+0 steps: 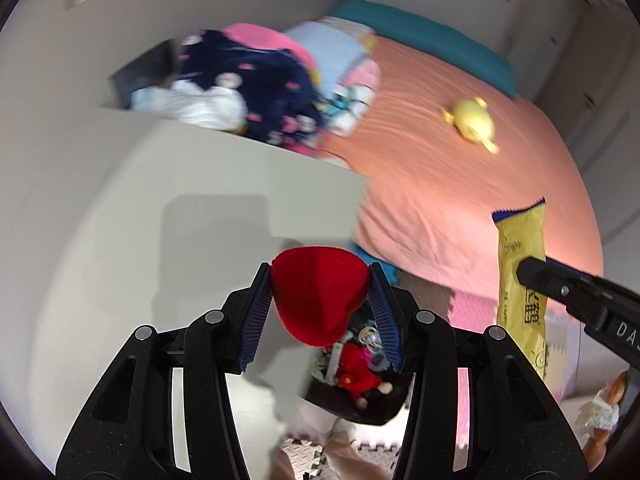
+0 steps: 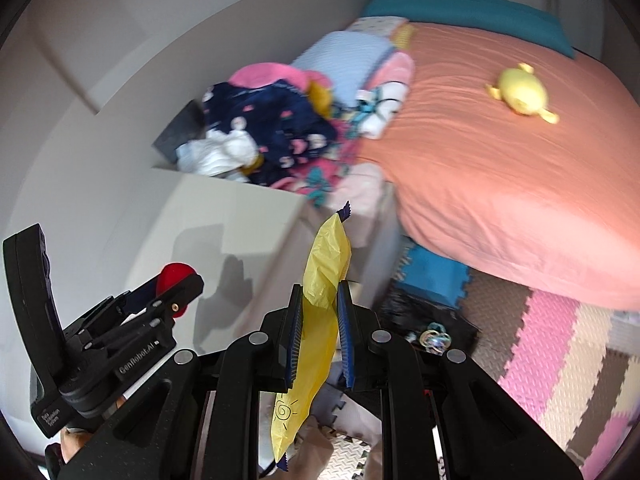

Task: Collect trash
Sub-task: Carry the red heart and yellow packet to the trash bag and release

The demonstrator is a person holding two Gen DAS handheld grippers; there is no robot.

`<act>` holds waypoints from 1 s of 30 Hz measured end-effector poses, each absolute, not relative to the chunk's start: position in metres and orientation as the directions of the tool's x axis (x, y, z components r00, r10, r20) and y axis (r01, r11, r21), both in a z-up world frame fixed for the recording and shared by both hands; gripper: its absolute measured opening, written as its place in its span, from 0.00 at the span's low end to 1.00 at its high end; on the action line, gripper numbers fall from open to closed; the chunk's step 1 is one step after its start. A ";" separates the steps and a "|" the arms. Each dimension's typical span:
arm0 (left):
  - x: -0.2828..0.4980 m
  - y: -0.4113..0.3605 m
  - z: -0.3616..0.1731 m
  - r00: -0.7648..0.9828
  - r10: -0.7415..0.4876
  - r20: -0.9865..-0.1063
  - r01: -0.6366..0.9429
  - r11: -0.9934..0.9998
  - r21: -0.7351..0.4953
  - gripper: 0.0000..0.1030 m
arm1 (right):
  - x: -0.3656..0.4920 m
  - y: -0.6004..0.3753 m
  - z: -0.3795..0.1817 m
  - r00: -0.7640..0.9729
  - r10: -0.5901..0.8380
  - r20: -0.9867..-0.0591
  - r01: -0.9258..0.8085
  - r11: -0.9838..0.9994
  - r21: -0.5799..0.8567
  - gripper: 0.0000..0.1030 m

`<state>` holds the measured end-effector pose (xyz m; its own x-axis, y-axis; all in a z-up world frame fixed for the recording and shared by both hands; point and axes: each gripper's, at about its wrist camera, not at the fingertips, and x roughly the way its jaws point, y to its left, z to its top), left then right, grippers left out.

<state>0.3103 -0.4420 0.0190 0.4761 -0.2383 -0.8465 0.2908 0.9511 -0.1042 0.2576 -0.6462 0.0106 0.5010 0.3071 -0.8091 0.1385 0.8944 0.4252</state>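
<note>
My left gripper (image 1: 320, 276) is shut on a red wrapper (image 1: 318, 294) and holds it in the air above a dark bin (image 1: 356, 392) with red and mixed scraps inside. My right gripper (image 2: 320, 294) is shut on a long yellow snack wrapper (image 2: 316, 320) with a blue toothed end, hanging upright. The yellow wrapper also shows at the right of the left wrist view (image 1: 520, 280). The left gripper shows at the lower left of the right wrist view (image 2: 176, 280). The dark bin (image 2: 428, 320) lies just right of the right gripper.
A bed with an orange sheet (image 2: 500, 140) carries a yellow plush toy (image 2: 520, 92). A white cabinet (image 1: 200, 208) stands by the bed with piled clothes (image 1: 256, 84) on top. Coloured foam mats (image 2: 560, 360) cover the floor. More crumpled wrappers (image 1: 600, 412) lie at lower right.
</note>
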 end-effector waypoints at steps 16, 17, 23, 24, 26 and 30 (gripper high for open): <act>0.285 -0.539 -0.049 0.266 -0.178 -0.947 0.508 0.861 -0.020 0.94 | 0.218 -0.703 -0.061 0.353 0.228 -0.907 0.312 0.886 0.344 0.66; 0.284 -0.539 -0.050 0.295 -0.150 -0.944 0.505 0.863 0.021 0.94 | 0.217 -0.704 -0.062 0.353 0.193 -0.915 0.325 0.892 0.314 0.72; 0.287 -0.530 -0.052 0.300 -0.123 -0.946 0.499 0.865 0.046 0.94 | 0.213 -0.707 -0.067 0.349 0.171 -0.921 0.340 0.893 0.294 0.72; 0.287 -0.528 -0.052 0.299 -0.123 -0.946 0.500 0.865 0.045 0.94 | 0.213 -0.707 -0.067 0.349 0.174 -0.921 0.341 0.892 0.298 0.72; 0.285 -0.527 -0.052 0.300 -0.119 -0.947 0.504 0.862 0.051 0.94 | 0.214 -0.706 -0.068 0.347 0.177 -0.921 0.338 0.892 0.299 0.72; 0.283 -0.521 -0.052 0.302 -0.118 -0.946 0.504 0.862 0.053 0.94 | 0.216 -0.699 -0.068 0.339 0.182 -0.923 0.329 0.896 0.298 0.72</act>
<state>0.2827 -0.5214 -0.0517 0.3025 -0.1184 -0.9458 0.5035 0.8624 0.0530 0.2158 -0.6989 -0.0683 0.3390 0.1822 -0.9230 0.3286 0.8964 0.2976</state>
